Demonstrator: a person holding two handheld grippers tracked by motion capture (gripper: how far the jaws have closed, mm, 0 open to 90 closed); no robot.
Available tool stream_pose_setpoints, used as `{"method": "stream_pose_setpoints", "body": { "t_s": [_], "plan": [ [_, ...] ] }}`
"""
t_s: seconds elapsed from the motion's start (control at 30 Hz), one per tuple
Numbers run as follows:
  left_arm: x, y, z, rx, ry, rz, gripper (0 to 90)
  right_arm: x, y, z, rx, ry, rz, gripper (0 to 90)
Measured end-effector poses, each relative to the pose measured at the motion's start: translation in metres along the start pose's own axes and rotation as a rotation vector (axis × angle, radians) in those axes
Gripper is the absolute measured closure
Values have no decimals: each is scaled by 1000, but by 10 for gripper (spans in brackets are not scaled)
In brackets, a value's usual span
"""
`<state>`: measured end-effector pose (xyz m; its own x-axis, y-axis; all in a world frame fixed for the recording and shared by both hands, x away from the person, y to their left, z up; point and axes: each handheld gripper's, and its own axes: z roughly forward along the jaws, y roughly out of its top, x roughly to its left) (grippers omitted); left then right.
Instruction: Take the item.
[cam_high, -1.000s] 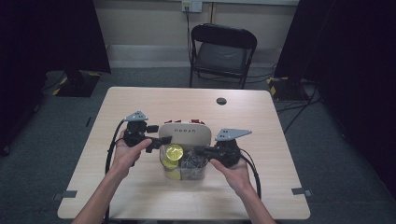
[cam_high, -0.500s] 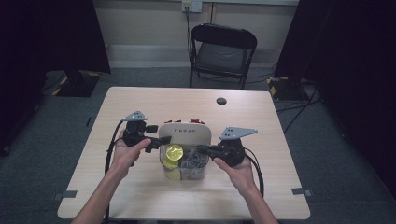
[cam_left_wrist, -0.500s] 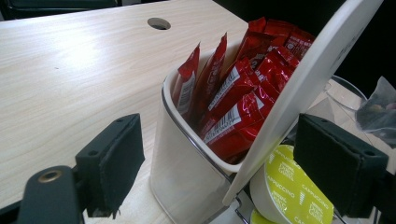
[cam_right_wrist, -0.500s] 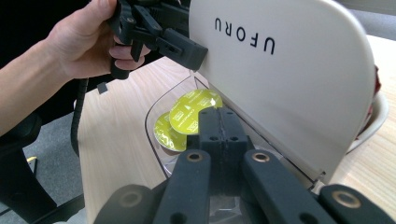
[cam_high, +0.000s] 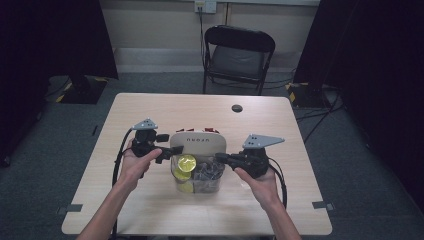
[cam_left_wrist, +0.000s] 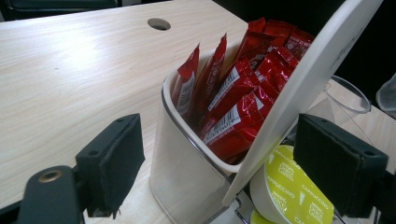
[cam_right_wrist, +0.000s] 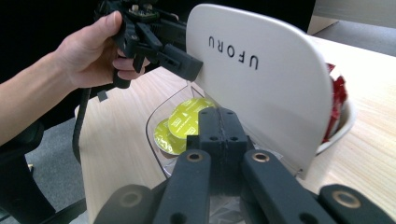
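Two clear plastic bins (cam_high: 197, 175) sit mid-counter (cam_high: 150, 107): glossy red sachets (cam_left_wrist: 233, 93), round yellow-green capsules (cam_high: 186, 162), a tilted smooth white lid (cam_right_wrist: 261, 74). Left gripper (cam_high: 167, 150) fingers spread astride the lid's edge; right gripper (cam_high: 220, 157) fingers pressed together, level.

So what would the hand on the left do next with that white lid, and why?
Probably close the left gripper on the lid's edge. Its fingers stand open, one on either side of the tilted lid, so it isn't yet held. The lid leans over the red packets, and the right gripper looks shut beside the green capsules.
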<state>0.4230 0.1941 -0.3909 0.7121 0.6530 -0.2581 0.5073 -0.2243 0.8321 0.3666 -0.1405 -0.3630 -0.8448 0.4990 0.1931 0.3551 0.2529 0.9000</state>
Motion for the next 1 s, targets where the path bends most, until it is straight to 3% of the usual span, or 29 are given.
{"method": "stream_pose_setpoints", "body": {
  "t_s": [0.57,1.0],
  "plan": [
    [1,0,1,6,-4,4,156,-4,0,-18,-36,-26,18,900],
    [-2,-1,4,19,4,14,156,-11,-2,-43,-57,-70,28,900]
  ]
}}
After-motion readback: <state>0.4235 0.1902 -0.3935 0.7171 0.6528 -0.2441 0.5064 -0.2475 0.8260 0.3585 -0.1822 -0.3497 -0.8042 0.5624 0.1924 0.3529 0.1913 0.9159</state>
